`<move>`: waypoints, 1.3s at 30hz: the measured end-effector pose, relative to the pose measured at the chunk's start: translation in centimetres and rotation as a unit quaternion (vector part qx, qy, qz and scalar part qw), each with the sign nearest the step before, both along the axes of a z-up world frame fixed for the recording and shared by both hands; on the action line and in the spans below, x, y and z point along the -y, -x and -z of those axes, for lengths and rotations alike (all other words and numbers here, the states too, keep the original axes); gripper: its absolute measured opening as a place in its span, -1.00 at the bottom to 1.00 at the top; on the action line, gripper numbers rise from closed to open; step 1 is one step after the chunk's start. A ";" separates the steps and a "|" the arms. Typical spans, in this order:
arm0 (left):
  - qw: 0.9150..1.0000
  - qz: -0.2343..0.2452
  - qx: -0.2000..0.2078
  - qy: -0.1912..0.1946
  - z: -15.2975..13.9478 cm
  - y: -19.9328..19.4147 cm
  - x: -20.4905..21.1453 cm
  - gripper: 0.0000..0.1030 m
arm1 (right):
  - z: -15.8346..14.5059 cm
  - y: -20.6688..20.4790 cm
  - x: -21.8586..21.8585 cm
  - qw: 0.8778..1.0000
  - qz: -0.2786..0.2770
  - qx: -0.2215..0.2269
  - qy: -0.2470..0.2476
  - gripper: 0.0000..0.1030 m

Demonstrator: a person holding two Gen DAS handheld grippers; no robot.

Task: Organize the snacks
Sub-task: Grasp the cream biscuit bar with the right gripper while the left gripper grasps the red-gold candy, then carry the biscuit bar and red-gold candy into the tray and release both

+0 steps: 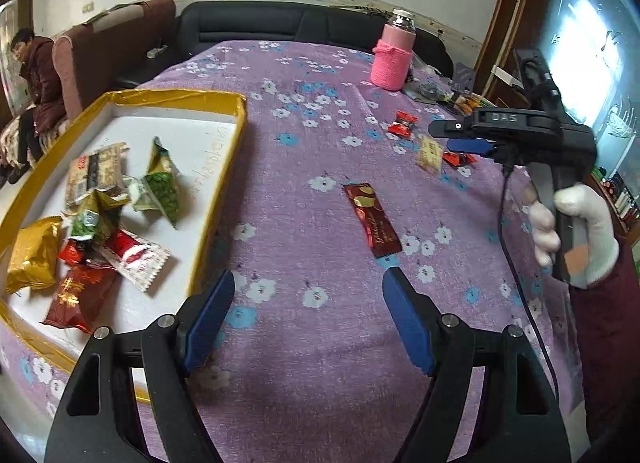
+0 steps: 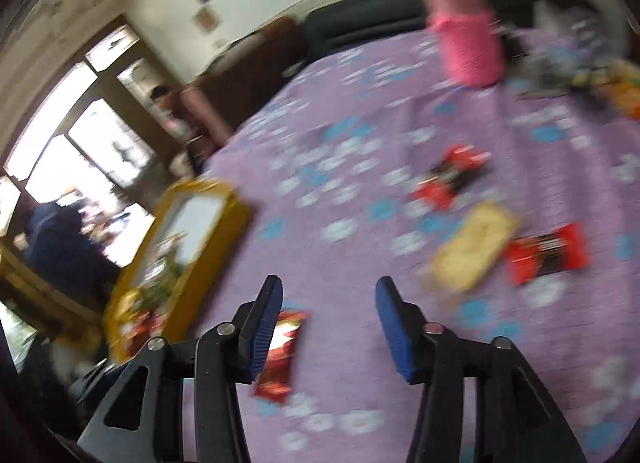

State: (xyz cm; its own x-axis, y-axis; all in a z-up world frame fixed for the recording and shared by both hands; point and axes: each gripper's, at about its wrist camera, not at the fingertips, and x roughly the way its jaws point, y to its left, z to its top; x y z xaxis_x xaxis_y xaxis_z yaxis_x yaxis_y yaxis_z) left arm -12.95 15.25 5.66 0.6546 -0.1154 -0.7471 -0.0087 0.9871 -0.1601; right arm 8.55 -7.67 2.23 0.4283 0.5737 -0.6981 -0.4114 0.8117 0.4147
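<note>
In the left wrist view the left gripper [image 1: 308,295] fills the lower part of the frame, its blue pads spread wide with only the purple flowered cloth [image 1: 312,151] between them; it grasps nothing. Just above its right pad, near frame centre, lies a dark red bar wrapper [image 1: 373,219], apart from the pads. At the left of the frame sits the gold-rimmed tray [image 1: 224,167], with a heap of snack packets [image 1: 100,219] in green, gold and red on its white floor. At the right edge a white-gloved hand [image 1: 568,231] grips the handle of the right gripper [image 1: 460,137], seen side-on above the small red candies [image 1: 402,123] and a pale cracker packet [image 1: 430,154].

The right wrist view is blurred. The right gripper's jaws stand partly open and empty over the cloth. The red bar wrapper shows just beyond its left pad at lower centre; whether the two touch is unclear. The cracker packet and red candies lie at right, the pink-sleeved bottle [image 2: 464,47] at upper right.
</note>
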 end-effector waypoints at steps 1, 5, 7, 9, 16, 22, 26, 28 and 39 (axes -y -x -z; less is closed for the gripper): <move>1.000 0.008 -0.004 0.008 0.2 -0.2 0.3 0.49 | 0.2 -0.5 0.9 1.000 0.022 0.000 0.014 0.02; 0.998 0.042 -0.019 0.032 0.6 -0.8 1.5 0.49 | 2.6 -2.8 2.3 0.994 0.087 -0.015 0.059 0.02; 0.997 0.059 -0.026 0.042 0.7 -1.3 2.1 0.49 | 3.6 -4.0 2.1 0.991 0.109 -0.026 0.073 0.02; 0.996 0.064 -0.032 0.051 0.9 -2.0 2.4 0.47 | 4.3 -4.9 1.5 0.989 0.129 -0.035 0.071 0.08; 0.996 0.065 -0.055 0.024 2.3 -6.1 4.4 -0.09 | 4.7 -5.2 -2.6 0.974 0.122 0.040 0.188 -0.24; 0.996 0.072 -0.057 -0.007 3.0 -9.1 6.4 -0.09 | 4.6 -3.6 -1.1 0.980 0.101 0.041 0.164 -0.33; 0.996 0.063 -0.059 -0.036 3.9 -11.1 7.4 -0.09 | 4.4 -1.5 0.7 0.988 0.087 0.029 0.127 -0.33; 0.995 0.065 -0.051 -0.063 4.0 -11.5 7.9 -0.42 | 4.3 -1.1 1.1 0.991 0.079 0.019 0.102 -0.33; 0.999 0.025 -0.023 -0.012 2.2 -9.1 4.1 -0.59 | 3.2 0.6 0.4 0.996 0.049 0.052 0.058 -0.33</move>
